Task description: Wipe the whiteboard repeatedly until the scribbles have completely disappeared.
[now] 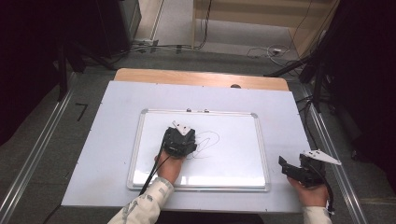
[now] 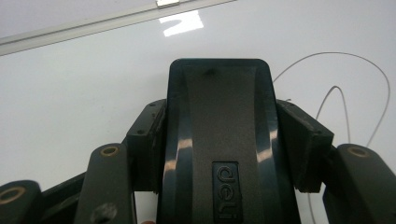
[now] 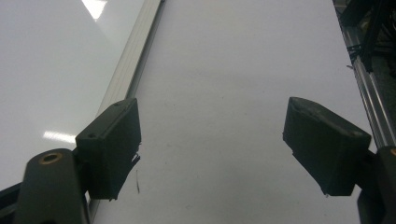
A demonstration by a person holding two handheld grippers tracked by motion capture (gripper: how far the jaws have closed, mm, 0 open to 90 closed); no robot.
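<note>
Down on the whiteboard (image 1: 154, 140), the left tongs (image 1: 183, 136) are clamped on a black eraser (image 2: 218, 140), one pad pressed against each of its long sides. The eraser's far end points toward the board's upper frame, and its back bears a small raised label. It sits over the middle of the board, just left of a thin looping scribble (image 1: 208, 142); from the left gripper view the curved lines (image 2: 355, 88) run beside the eraser's right edge. The left hand (image 1: 169, 167) comes in from the bottom, in a pale patterned sleeve (image 1: 144, 207).

The right tongs (image 3: 212, 140) stand wide apart with nothing between the pads. They hover over the bare white worktop (image 1: 112, 140) to the right of the board, whose silver frame (image 3: 133, 60) runs past the left pad. In the high view these tongs (image 1: 286, 165) sit near the worktop's right edge, well apart from the eraser, with the right hand (image 1: 312, 192) behind them.
</note>
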